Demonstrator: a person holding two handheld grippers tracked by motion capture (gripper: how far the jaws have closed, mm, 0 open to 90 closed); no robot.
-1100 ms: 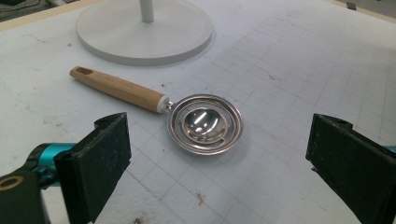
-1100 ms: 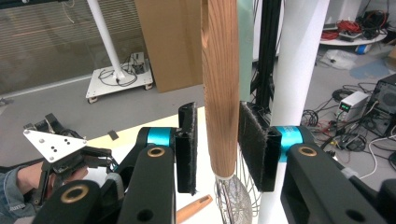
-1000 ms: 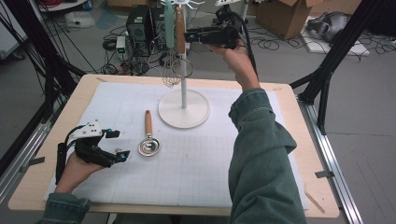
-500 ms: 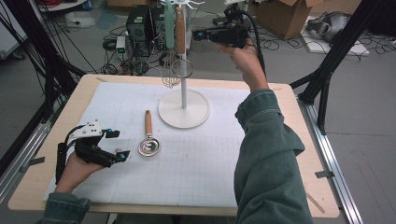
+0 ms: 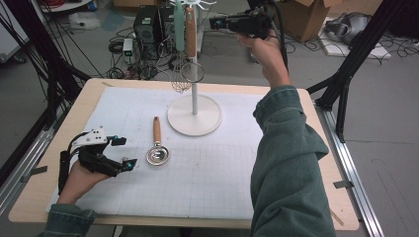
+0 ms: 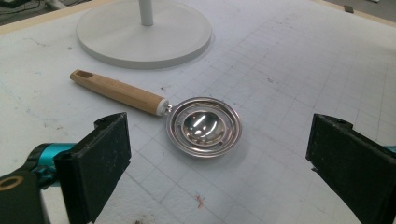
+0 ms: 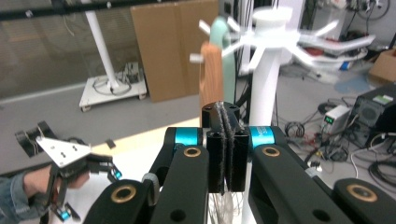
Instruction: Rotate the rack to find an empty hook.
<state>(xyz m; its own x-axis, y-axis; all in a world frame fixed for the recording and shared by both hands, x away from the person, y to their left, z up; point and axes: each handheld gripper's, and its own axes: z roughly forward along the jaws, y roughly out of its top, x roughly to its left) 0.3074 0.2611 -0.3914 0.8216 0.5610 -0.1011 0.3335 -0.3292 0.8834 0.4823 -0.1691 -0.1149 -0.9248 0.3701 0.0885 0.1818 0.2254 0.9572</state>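
Note:
A white peg stand (image 5: pixel 194 115) rises from the back middle of the mat. From its top hang a wooden-handled wire utensil (image 5: pixel 190 24) and a mint-green-handled one (image 5: pixel 178 19). My right gripper (image 5: pixel 213 22) is held high, just right of those handles and apart from them. In the right gripper view its jaws (image 7: pixel 225 116) are shut with nothing between them, and the wooden handle (image 7: pixel 211 70) hangs just beyond. A metal scoop with a wooden handle (image 5: pixel 158 148) lies flat on the mat. My left gripper (image 5: pixel 126 151) rests open to its left, facing the scoop (image 6: pixel 204 126).
The white gridded mat (image 5: pixel 212 187) covers most of the wooden table (image 5: pixel 326 197). Black frame posts stand at both sides. Behind the table are a computer case (image 5: pixel 148 24), cables and cardboard boxes on the floor.
My right gripper has drawn back to the right and slightly up from the hanging wooden handle, and its jaws have closed. The left gripper and the scoop have stayed put.

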